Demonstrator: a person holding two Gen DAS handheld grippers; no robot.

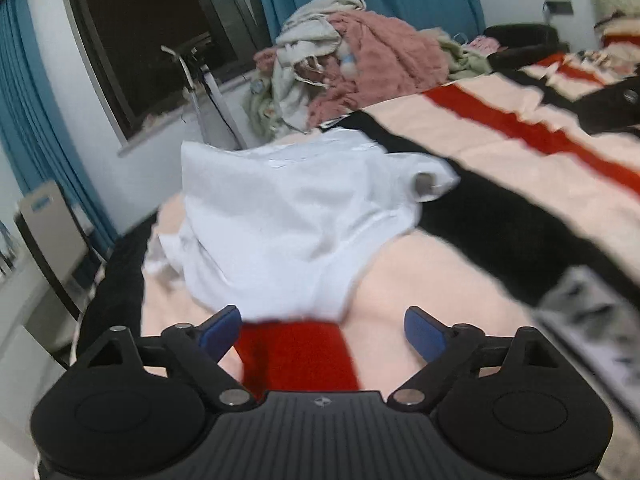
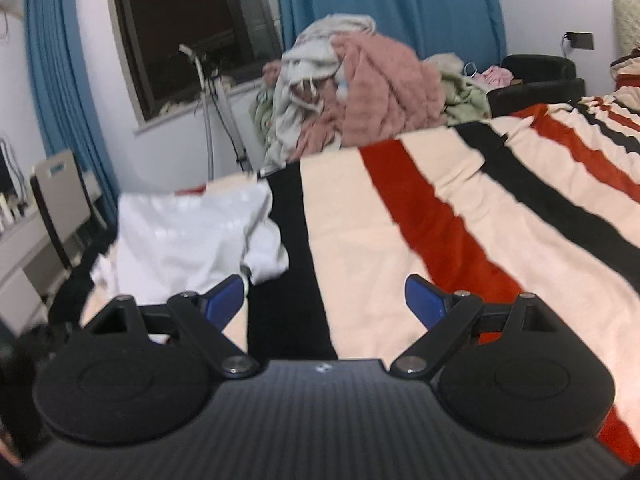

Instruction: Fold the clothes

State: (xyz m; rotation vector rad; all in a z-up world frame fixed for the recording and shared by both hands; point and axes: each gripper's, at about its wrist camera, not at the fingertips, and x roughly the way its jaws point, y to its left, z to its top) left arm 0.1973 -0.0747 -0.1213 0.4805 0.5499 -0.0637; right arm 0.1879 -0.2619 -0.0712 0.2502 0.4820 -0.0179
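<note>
A white garment [image 1: 288,216] lies loosely folded on the striped blanket [image 1: 500,148], just ahead of my left gripper [image 1: 324,332]. That gripper is open, its blue pads wide apart, and nothing is between them. In the right wrist view the same white garment [image 2: 188,236] sits at the left, beyond the left pad. My right gripper [image 2: 326,300] is open too, hovering over the cream, black and red stripes of the blanket [image 2: 460,208] with nothing held.
A heap of pink, beige and green clothes [image 1: 352,64] is piled at the bed's far end, the same clothes heap [image 2: 360,92] showing in the right view. Behind it are blue curtains [image 2: 380,8] and a dark window. A chair [image 2: 60,196] stands left of the bed.
</note>
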